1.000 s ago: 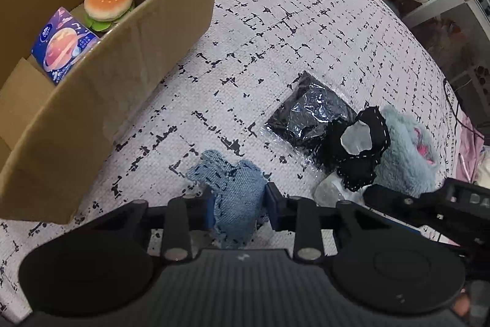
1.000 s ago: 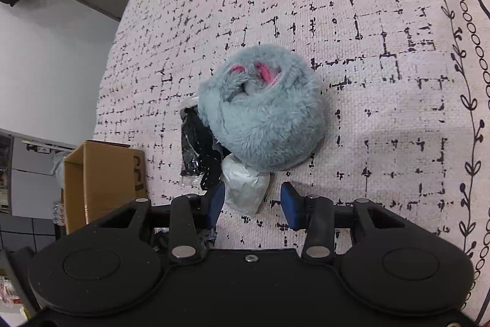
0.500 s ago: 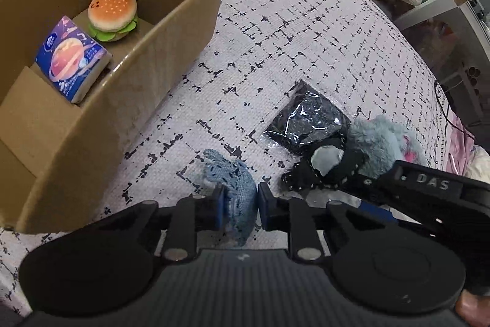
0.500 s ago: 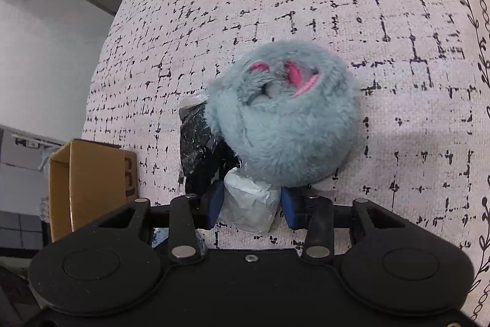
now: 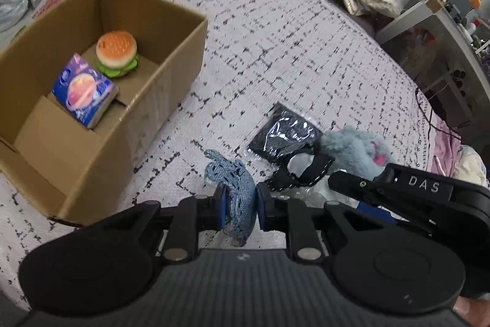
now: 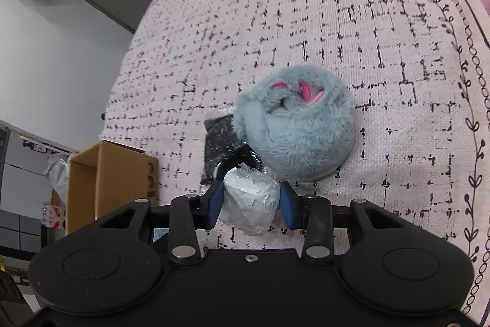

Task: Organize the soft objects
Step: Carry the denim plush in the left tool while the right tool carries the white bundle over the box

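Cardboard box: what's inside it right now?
Inside the cardboard box, the left wrist view shows a burger toy and a blue tissue pack beside it. The near wall hides part of the floor, so more may be there.

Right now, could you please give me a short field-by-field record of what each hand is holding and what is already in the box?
left tongs: shut on blue denim cloth
right tongs: shut on white crumpled bundle
cardboard box: holds burger toy and blue packet
on bedspread: black bag, grey fluffy plush
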`<state>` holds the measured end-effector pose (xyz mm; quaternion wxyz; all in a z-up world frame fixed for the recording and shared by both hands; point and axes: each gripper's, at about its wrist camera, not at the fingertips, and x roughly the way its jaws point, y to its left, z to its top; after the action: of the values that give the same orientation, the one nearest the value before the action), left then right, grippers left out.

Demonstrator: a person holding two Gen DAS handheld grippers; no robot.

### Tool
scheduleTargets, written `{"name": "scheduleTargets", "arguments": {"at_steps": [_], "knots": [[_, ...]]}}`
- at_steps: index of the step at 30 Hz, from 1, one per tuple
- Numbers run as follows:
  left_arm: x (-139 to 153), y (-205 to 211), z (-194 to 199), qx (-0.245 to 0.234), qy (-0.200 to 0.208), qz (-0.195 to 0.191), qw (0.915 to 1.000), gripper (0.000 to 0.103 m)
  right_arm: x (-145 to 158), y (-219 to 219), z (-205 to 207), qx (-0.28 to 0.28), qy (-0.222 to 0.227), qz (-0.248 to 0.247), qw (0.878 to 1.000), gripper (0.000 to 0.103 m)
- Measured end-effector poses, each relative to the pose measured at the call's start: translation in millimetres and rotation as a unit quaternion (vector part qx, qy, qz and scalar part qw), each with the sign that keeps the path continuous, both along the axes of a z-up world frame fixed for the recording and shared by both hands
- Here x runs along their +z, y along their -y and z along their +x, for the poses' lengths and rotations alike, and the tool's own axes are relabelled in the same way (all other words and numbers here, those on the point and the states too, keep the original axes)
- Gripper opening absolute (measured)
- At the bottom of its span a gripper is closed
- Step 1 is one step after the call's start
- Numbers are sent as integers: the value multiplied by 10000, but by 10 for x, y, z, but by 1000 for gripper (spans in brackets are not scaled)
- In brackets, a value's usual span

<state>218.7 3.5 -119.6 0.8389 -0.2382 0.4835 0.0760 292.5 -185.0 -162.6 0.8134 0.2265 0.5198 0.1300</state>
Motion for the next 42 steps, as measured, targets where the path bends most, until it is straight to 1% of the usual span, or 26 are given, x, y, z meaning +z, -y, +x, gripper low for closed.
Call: {"name": "scheduleTargets", "arguments": {"at_steps": [12, 17, 25, 34, 38, 42], "knots": [[372, 3, -210, 128, 374, 226, 9990, 18, 276, 92, -229, 102, 480, 192, 9986, 39], [487, -33, -279, 205, 480, 355, 9980, 19, 364, 70, -314, 175, 659, 185, 9975, 39], [615, -107, -349, 263, 626, 442, 9967, 18, 540, -12, -447, 365, 1034, 277, 9936, 39], [779, -272, -387, 329, 803, 555, 9947, 19, 623, -153, -518, 592, 1352, 416, 9882, 39], [847, -419, -409, 426, 895, 601, 9933, 19, 661, -271, -562, 758, 1530, 449, 9843, 39], [851, -606, -411, 568, 922, 606, 9923, 19, 669, -401, -589, 892, 1636, 420, 9816, 39]]}}
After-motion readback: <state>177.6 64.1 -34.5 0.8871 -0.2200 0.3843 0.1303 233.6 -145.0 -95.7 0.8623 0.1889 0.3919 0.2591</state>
